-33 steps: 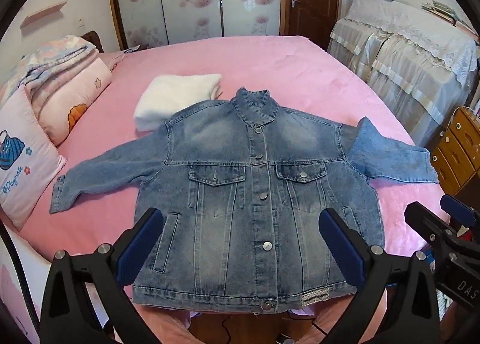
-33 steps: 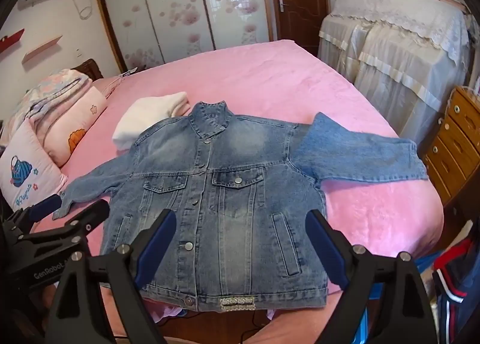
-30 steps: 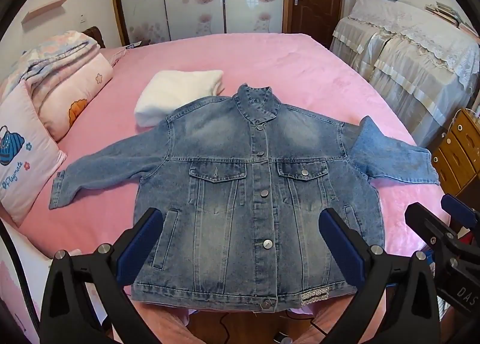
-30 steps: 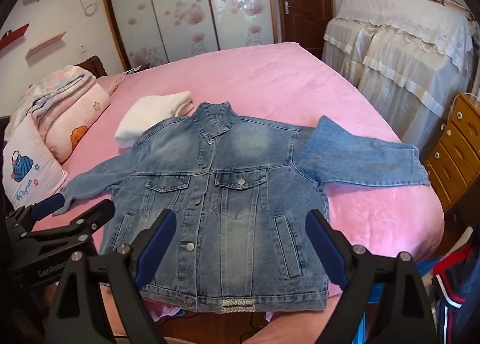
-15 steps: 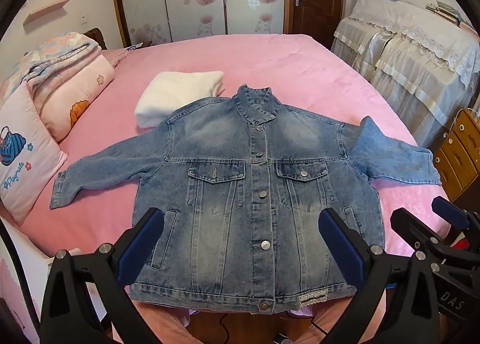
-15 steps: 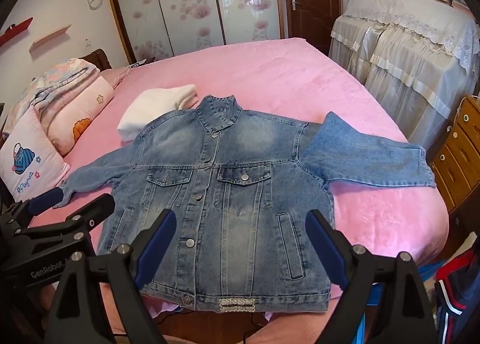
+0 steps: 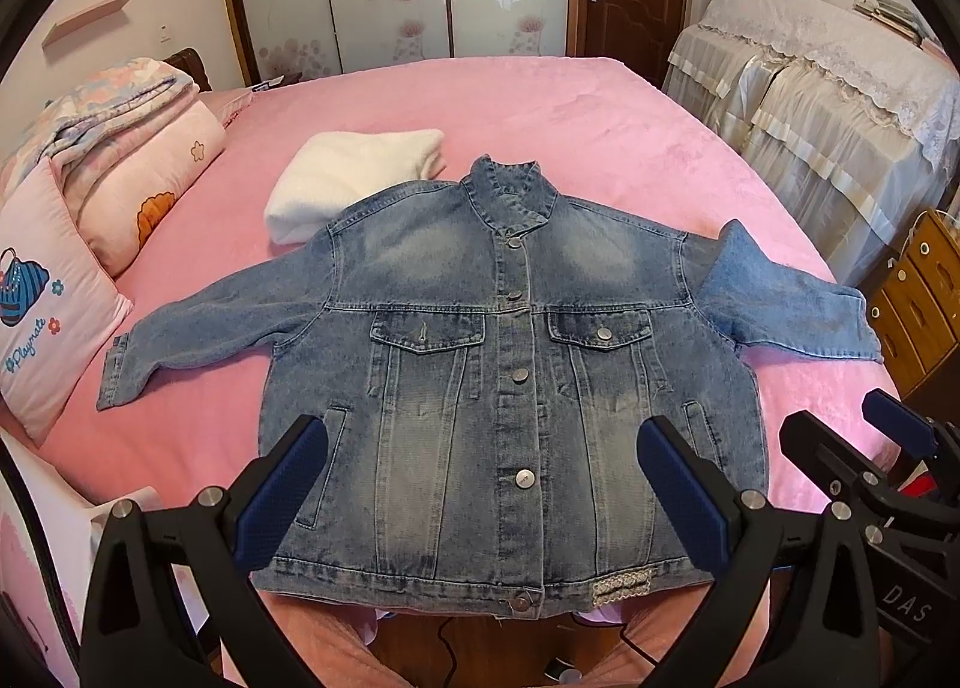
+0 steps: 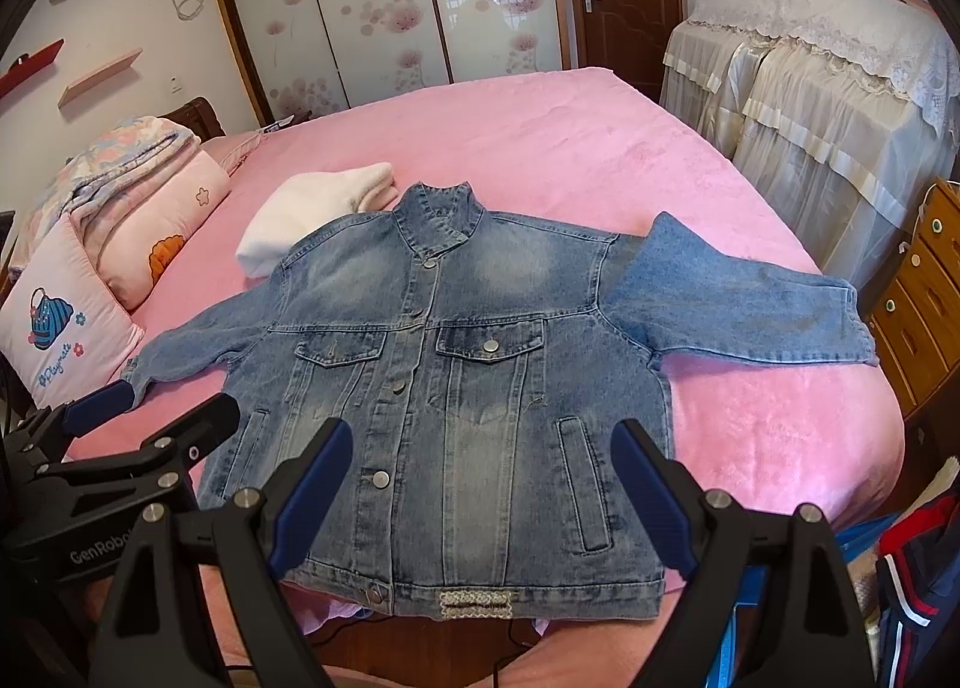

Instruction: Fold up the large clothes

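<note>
I hold both grippers level above the near edge of the bed (image 7: 600,105), pointing forward over the hem. My left gripper (image 7: 483,484) stands spread wide, its blue pads (image 7: 282,484) clear of the cloth, grasping nothing. My right gripper (image 8: 480,484) is likewise spread wide and empty; in the left wrist view it shows at 4 o'clock. The denim jacket (image 7: 510,364) lies flat, front up and buttoned, collar toward 12 o'clock, sleeves out toward 9 and 3 o'clock. A folded white garment (image 7: 354,172) lies at 11 o'clock, touching the jacket's shoulder. Pillows (image 7: 54,298) sit at 9 o'clock.
</note>
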Tool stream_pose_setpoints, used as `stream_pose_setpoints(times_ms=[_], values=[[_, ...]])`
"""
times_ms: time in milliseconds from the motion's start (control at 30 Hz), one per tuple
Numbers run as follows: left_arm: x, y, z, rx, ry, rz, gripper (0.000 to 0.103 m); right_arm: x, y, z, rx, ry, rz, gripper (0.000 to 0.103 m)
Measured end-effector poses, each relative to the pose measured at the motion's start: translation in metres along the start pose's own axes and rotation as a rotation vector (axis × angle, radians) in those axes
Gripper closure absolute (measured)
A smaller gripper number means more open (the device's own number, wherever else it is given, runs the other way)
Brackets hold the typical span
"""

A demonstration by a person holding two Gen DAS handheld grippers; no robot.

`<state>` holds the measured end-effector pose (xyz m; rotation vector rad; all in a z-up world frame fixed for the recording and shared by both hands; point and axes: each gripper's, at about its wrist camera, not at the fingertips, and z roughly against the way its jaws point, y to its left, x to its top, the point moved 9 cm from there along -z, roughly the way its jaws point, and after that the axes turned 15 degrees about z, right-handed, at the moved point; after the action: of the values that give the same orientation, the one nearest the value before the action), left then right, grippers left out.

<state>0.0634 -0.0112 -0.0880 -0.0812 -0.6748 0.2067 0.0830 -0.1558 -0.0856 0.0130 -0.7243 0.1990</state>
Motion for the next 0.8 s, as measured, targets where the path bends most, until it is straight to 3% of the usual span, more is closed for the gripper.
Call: stream_pose_setpoints(times_ms=[800], values=[[-0.0062,0.0027,0.0002,0.002,0.006,0.004,0.001,-0.0015,0.0006,0.0024,-0.008,-0.005,0.004,0.014]])
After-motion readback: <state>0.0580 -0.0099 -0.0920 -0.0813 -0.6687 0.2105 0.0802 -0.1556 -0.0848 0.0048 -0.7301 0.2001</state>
